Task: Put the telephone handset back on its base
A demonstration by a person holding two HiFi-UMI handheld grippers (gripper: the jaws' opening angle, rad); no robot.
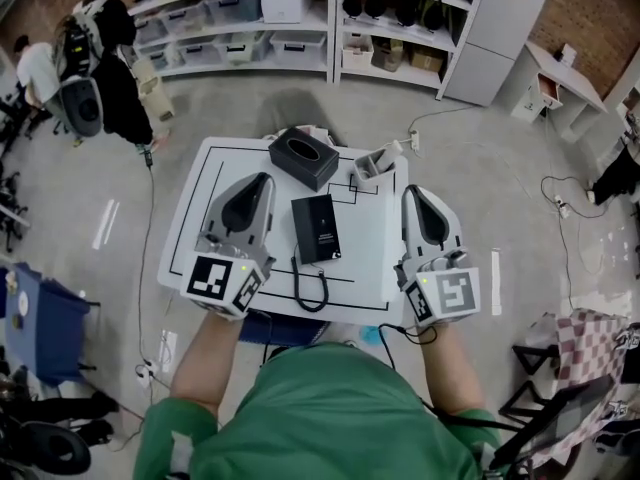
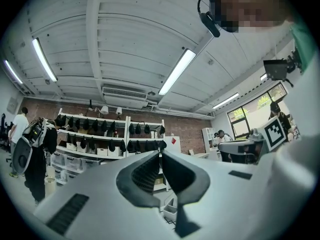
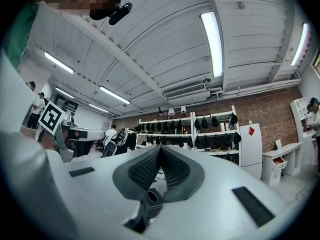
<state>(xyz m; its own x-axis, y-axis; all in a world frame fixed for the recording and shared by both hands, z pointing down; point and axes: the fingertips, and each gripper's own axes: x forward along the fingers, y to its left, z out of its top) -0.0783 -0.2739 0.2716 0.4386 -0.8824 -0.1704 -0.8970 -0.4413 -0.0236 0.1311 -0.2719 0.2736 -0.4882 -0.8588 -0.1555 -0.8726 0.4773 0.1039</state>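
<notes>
Between clenched, empty left tongs (image 1: 265,178) and right tongs (image 1: 410,192), the telephone (image 1: 316,228) seems one dark block.

Two grippers (image 1: 262,180) (image 1: 411,192), one black telephone (image 1: 316,228), one tissue box (image 1: 303,157), one small holder (image 1: 373,165), one table (image 1: 375,258).

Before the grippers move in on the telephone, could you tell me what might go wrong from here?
The cord loops near the front edge of the table between both grippers, so a jaw could snag it and drag the black telephone. The left gripper and right gripper are both shut and empty; reaching without opening would probably just push it.
</notes>
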